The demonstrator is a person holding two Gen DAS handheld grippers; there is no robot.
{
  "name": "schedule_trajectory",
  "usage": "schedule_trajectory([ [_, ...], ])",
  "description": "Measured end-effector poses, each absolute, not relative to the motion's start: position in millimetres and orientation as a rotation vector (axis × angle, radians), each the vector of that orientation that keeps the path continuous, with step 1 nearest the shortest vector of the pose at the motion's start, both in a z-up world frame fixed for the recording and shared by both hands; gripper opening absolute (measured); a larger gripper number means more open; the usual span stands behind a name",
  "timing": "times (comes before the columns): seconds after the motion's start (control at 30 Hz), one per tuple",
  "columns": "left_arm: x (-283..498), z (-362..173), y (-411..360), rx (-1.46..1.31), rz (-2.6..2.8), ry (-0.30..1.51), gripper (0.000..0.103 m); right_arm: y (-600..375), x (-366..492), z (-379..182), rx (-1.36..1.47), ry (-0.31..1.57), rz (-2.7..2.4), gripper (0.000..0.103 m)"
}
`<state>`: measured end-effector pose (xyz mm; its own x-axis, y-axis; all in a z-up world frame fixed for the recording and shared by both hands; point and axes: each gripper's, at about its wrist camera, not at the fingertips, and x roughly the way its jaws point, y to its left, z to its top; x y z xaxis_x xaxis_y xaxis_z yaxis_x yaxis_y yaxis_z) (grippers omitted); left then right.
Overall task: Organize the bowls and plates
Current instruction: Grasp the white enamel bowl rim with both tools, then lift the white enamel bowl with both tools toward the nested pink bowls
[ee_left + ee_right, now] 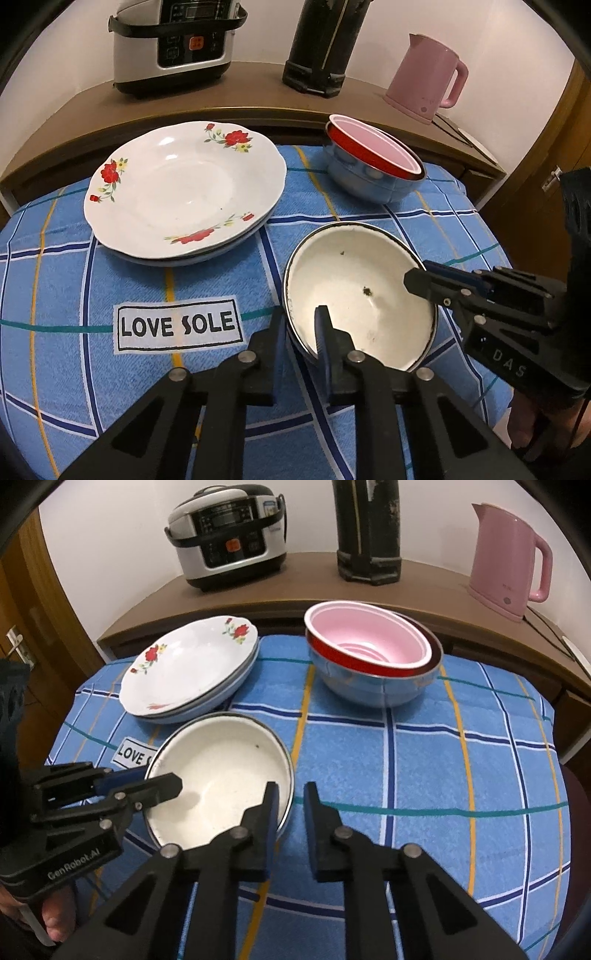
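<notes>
White enamel, dark-rimmed and flecked with small dark specks, forms the round bowl [360, 295] seen low and right of centre in the left wrist view, resting on a blue checked cloth [110, 295]. The left gripper [301, 325] is clamped on its near rim, one finger [323, 332] inside the bowl and the other outside. The right gripper [424, 280] is closed on the right-hand rim. Behind, a stack of white floral plates [184, 188] lies to the left, and a pink-lined red bowl nested in a blue bowl [373, 162] to the right.

From the right wrist view, the white bowl [221, 775] is seen low and left. The right gripper [290, 805] is pinched on its right rim, one finger either side of the wall. The left gripper [162, 786] grips the left rim. The plates [188, 668] and nested bowls [369, 650] stand beyond; a wooden shelf [295, 590] carries a rice cooker [229, 535] and a pink kettle [509, 561]
</notes>
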<state>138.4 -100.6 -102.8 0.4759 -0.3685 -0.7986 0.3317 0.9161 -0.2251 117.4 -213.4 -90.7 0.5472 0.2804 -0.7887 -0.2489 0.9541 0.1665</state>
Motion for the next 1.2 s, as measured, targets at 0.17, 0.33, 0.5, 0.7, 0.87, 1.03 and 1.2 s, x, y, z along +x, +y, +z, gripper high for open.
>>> schedule_trajectory([
  [0.17,136.6,-102.4,-101.8,-0.027,-0.429,0.985,0.018,-214.2,113.9,-93.4,0.042,0.935,0.327,0.011],
  [0.33,137.8,-103.1,-101.9,-0.030,-0.426,0.986,0.018,-213.8,114.8,-94.2,0.050,0.923,0.336,0.010],
  [0.5,136.8,-103.2,-104.3,-0.007,-0.410,0.992,0.017,-216.1,111.7,-91.5,0.077,0.901,0.346,0.010],
  [0.7,135.9,-88.6,-107.6,-0.003,-0.412,0.964,0.017,-221.1,109.4,-77.6,0.111,0.864,0.353,0.011],
  [0.87,136.8,-70.3,-114.9,0.003,-0.418,0.924,0.017,-228.2,108.2,-62.2,0.116,0.831,0.344,0.011],
  [1.03,139.7,-58.8,-123.3,0.017,-0.426,0.903,0.017,-237.8,108.7,-52.3,0.129,0.807,0.336,0.011],
  [1.2,143.2,-48.7,-127.9,0.021,-0.427,0.880,0.017,-244.7,112.5,-47.8,0.131,0.798,0.333,0.011],
])
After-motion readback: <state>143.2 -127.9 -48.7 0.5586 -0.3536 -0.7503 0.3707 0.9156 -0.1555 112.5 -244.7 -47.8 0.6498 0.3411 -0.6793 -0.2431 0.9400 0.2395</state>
